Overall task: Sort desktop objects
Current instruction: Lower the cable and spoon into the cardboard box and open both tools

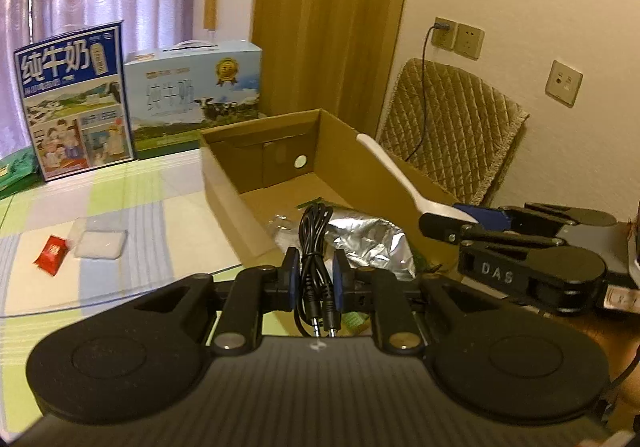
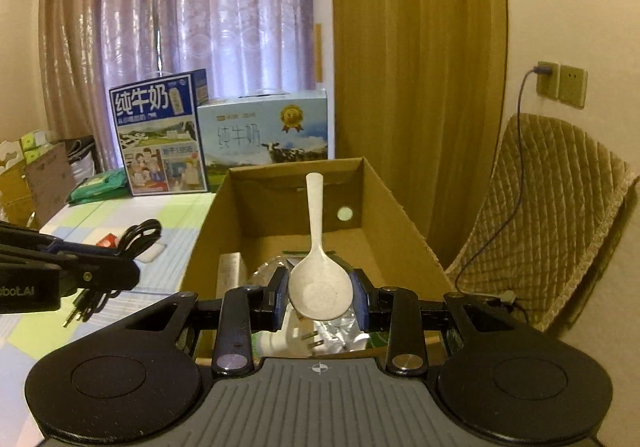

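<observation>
Currently, left gripper (image 1: 316, 279) clamps the coiled black audio cable (image 1: 316, 243); right gripper (image 2: 320, 297) clamps the white plastic spoon (image 2: 318, 275) bowl, both above the open brown cardboard box (image 2: 400, 215).

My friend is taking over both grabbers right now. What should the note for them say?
Left gripper: shut on a coiled black audio cable, near the cardboard box.
Right gripper: shut on a white spoon by its bowl, over the box.
Done: a foil bag, a plug and other items lie in the box.
Left: drop cable and spoon in; a red packet and a clear plastic case remain on the table.
</observation>
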A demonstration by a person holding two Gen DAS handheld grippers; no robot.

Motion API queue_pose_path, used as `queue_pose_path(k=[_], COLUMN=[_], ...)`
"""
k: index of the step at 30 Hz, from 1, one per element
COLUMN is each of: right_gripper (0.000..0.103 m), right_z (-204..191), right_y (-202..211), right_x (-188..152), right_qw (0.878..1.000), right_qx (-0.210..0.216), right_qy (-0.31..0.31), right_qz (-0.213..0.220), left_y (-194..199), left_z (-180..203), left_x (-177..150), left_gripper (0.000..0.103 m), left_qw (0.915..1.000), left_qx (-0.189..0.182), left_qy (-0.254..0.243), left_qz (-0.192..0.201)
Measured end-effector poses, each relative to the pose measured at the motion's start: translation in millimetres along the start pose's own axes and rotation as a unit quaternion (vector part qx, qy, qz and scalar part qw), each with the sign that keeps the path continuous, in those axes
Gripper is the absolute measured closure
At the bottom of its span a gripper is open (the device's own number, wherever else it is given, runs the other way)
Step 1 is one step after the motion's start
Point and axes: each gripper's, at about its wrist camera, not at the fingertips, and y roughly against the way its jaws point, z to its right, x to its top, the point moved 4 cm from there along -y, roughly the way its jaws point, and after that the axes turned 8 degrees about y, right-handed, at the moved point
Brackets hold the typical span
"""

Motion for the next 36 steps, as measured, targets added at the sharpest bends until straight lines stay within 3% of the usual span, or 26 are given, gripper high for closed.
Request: queue_pose_path(k=[17,22,36], right_gripper=[0.073,0.073,0.073], right_z=[16,20,9], right_y=[-17,-18,-24], right_x=[-1,-1,0], right_qw=[1.0,1.0,1.0], right_qx=[-0.007,-0.012,0.001], right_qy=[-0.008,-0.007,-0.008], right_qz=[-0.003,-0.004,-0.006], left_y=[-32,-46,-12], left_z=[12,12,-27], left_x=[17,24,9], left_gripper=[0.09,0.085,0.076], left_qw=[1.0,0.9999,0.9984], left_qx=[-0.007,-0.003,0.027], left_qy=[-0.002,0.01,0.048], left_qz=[-0.005,-0.001,0.011])
